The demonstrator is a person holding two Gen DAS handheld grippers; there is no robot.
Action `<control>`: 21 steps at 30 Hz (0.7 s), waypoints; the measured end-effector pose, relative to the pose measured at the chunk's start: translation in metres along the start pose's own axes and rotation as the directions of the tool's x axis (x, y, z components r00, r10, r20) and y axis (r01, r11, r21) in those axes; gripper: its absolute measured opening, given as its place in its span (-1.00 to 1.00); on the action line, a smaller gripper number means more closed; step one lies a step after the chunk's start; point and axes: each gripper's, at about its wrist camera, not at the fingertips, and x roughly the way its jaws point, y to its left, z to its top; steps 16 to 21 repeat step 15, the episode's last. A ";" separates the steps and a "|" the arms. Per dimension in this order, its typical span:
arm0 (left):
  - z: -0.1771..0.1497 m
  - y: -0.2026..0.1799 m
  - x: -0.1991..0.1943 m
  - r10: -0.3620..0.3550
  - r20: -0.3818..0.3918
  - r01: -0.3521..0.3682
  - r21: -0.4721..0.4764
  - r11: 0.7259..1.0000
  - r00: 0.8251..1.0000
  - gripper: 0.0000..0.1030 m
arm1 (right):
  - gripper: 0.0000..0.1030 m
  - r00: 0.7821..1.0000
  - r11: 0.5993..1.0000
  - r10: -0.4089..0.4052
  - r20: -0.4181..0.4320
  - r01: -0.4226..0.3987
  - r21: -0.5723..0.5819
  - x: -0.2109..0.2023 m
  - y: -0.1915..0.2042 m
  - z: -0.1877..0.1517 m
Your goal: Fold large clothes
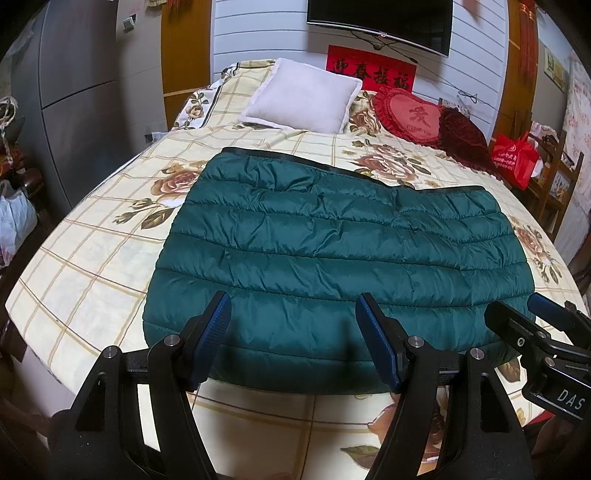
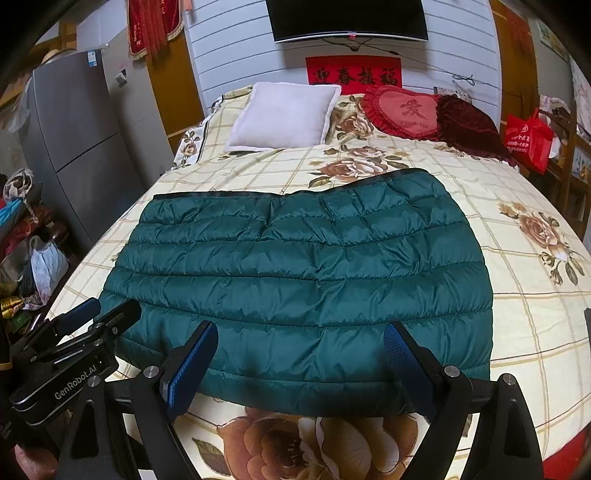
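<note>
On the bed (image 1: 92, 266), in the left wrist view, we see a cream sheet with a tan grid and brown roses, and at its centre lies the green quilted jacket (image 1: 332, 258), folded into a broad flat block with a dark trim along its far edge. Our left gripper (image 1: 293, 314) hangs above the jacket's near edge at six o'clock, its blue pads spread apart with nothing between them. At four o'clock the right gripper (image 1: 546, 325) pokes into the frame, just beside the jacket's near right corner. Toward twelve o'clock a white pillow (image 1: 303, 96) leans at the head of the bed, and at one o'clock sits a red heart cushion (image 1: 410, 114) touching a dark red cushion (image 1: 461, 136). Above them hang a red banner (image 1: 369, 70) and a dark television (image 1: 380, 22) on the white slatted wall. A grey fridge (image 1: 85, 92) stands at ten o'clock, and a red bag (image 1: 513, 158) at two o'clock.

From the right wrist view, the jacket (image 2: 306, 266) again fills the middle of the sheet (image 2: 535, 314). Our right gripper (image 2: 299, 350) hovers over its near edge at six o'clock, fingers wide apart and holding nothing. The left gripper (image 2: 96, 317) shows at eight o'clock, near the jacket's near left corner. The pillow (image 2: 284, 114) is at twelve o'clock, the fridge (image 2: 81, 140) at ten, and bags and bundles (image 2: 33, 254) pile on the floor at nine.
</note>
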 end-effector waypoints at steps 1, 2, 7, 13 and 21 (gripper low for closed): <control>0.000 0.000 0.000 -0.001 0.000 0.001 0.000 1.000 1.000 0.36 | 0.74 1.000 1.000 0.000 -0.001 0.000 0.000 0.000 0.000 0.000; 0.000 0.000 0.000 -0.003 -0.003 0.003 0.000 1.000 1.000 0.36 | 0.74 1.000 1.000 0.000 -0.001 0.000 0.000 0.000 0.001 -0.001; -0.002 -0.002 0.003 0.006 -0.003 -0.006 0.010 1.000 1.000 0.36 | 0.74 1.000 1.000 0.001 -0.007 -0.001 0.004 0.002 0.002 -0.002; -0.002 0.001 0.004 0.009 0.009 -0.009 0.011 1.000 1.000 0.36 | 0.74 1.000 1.000 -0.002 -0.009 0.002 0.007 0.003 0.004 -0.003; 0.000 0.003 0.005 0.003 0.006 -0.003 0.005 1.000 1.000 0.36 | 0.74 1.000 1.000 -0.002 -0.009 0.002 0.009 0.004 0.003 -0.002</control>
